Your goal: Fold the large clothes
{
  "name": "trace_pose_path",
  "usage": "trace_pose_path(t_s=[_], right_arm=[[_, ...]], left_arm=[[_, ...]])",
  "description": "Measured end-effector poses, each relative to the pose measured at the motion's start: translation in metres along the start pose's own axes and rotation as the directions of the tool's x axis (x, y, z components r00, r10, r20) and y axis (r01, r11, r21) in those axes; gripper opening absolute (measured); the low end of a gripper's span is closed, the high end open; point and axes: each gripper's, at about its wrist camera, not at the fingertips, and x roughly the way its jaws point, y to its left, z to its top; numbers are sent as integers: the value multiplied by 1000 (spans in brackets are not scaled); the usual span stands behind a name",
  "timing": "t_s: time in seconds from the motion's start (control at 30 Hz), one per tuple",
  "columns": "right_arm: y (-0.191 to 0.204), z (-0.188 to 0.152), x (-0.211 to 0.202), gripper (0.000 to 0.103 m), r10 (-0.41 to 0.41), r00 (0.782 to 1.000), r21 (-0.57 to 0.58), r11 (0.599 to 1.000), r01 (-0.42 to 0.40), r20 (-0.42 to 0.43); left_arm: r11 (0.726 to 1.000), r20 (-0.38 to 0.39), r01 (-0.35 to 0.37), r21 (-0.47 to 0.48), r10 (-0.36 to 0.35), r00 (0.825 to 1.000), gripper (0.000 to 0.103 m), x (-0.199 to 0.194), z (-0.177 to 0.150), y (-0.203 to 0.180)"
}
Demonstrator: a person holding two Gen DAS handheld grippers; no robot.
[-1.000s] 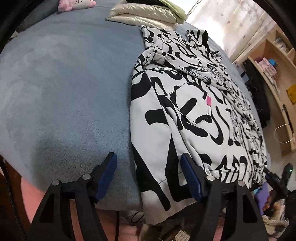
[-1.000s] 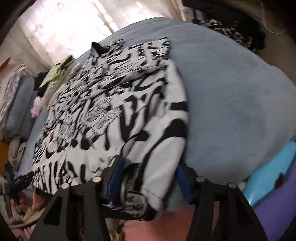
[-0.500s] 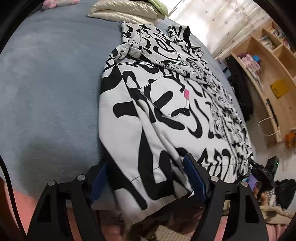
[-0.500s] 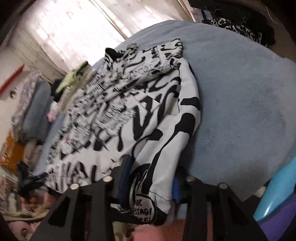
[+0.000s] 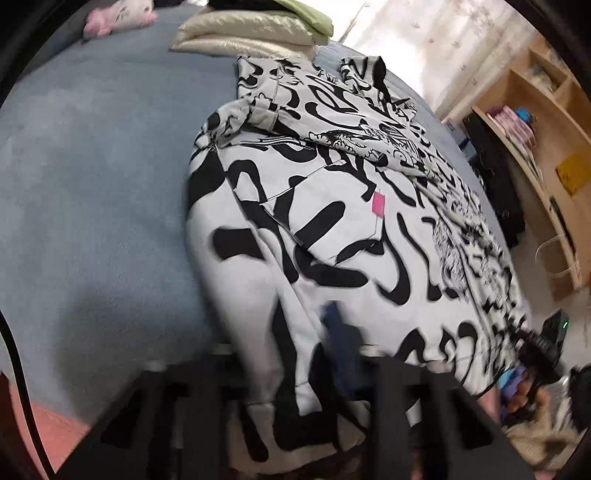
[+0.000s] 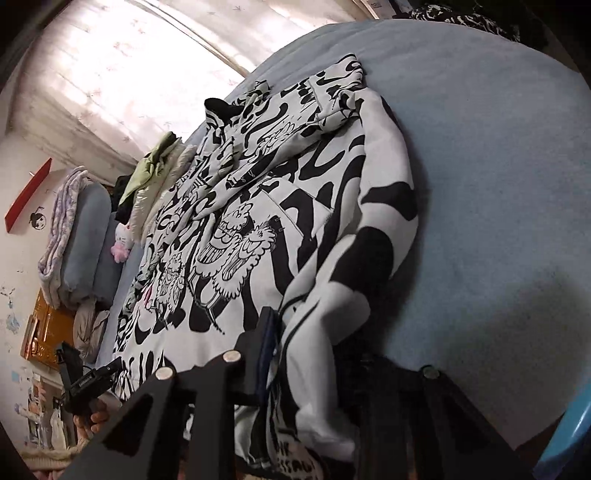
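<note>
Blue-grey bed cover (image 5: 92, 192) fills most of both views, a soft nap surface w/ the black-and-white printed garment (image 5: 332, 229) laid flat along it. In the left wrist view we see the garment running from the near bed edge toward the window end; sleeve and hood area are bunched at the far end, and a small pink tag (image 5: 378, 203) sits mid-panel. Folded cream bedding (image 5: 243, 38) w/ a green item (image 5: 306, 16) on top lies at the far end of the bed, a pink plush toy (image 5: 118, 14) off to its left. Wooden shelving (image 5: 546, 155) stands along the right wall; pale curtains (image 6: 122, 62) cover the bright window.

Left gripper (image 5: 291, 354): heavily blurred. Hem fabric passes between its fingers, one blue pad (image 5: 334, 325) visible on top of the cloth; we read it as clamped on the near hem corner.

Right gripper (image 6: 306, 354): fingers drawn close together w/ a bunched fold of the garment's hem (image 6: 314, 369) pinched between them, at the opposite near corner. Fabric there is lifted into a ridge off the bed cover. A blue object (image 6: 569, 435) shows at the bottom right, beyond the bed edge.
</note>
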Motion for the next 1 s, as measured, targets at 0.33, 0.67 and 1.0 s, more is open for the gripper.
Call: trace_pose_path(t_s=[0.33, 0.67, 1.0], right_arm=[[24, 5, -31, 5, -41, 996, -67, 997, 46, 78], [37, 13, -92, 4, -4, 993, -115, 993, 17, 115], [43, 55, -106, 4, 74, 990, -94, 994, -63, 122]], left_arm=[[996, 69, -75, -56, 79, 995, 4, -30, 3, -23], [999, 49, -17, -29, 18, 999, 4, -77, -2, -49], [976, 50, 125, -179, -118, 992, 4, -83, 46, -28]])
